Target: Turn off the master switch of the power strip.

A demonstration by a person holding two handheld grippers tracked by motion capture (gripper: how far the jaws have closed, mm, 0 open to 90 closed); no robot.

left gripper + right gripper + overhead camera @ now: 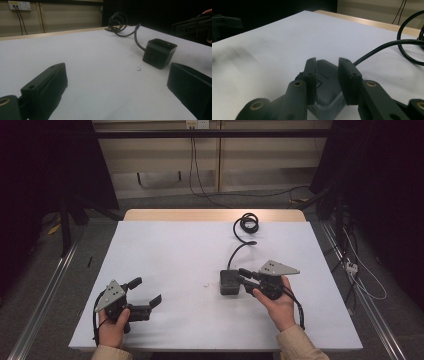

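Black box [229, 282] with a cord [239, 248], sitting flat on the white table [165, 245], a bit right of the middle and nearer the front edge. Cord running from the back of the box toward the far side, then curling into a loose ring [248, 223] near the wooden strip [210, 215] at the far edge. Right gripper [244, 276] right at the box, held by the right hand [278, 306], with a grey three-cornered plate [278, 268] on top. Seen from the right gripper view, two black jaws close together with a thin gap, one on each side of the top of the box. Cannot tell whether pinching the box or just sitting beside it. Left gripper [146, 290] down near the front left of the table, held by the left hand [114, 325], well apart from the box. Jaws spread wide, holding nothing, with bare white table between them. Tiny pale speck [205, 284] on the table, just left of the box. Tan sleeves at the bottom edge in the high view. Grey floor [165, 202] past the table, with thin black wires lying on it. Pale wall [160, 155] behind, with a white socket [196, 124] up high and wires hanging down from it. Dark curtains on both sides of the room. Shiny metal rails [45, 300] on the floor along the left and right of the table.
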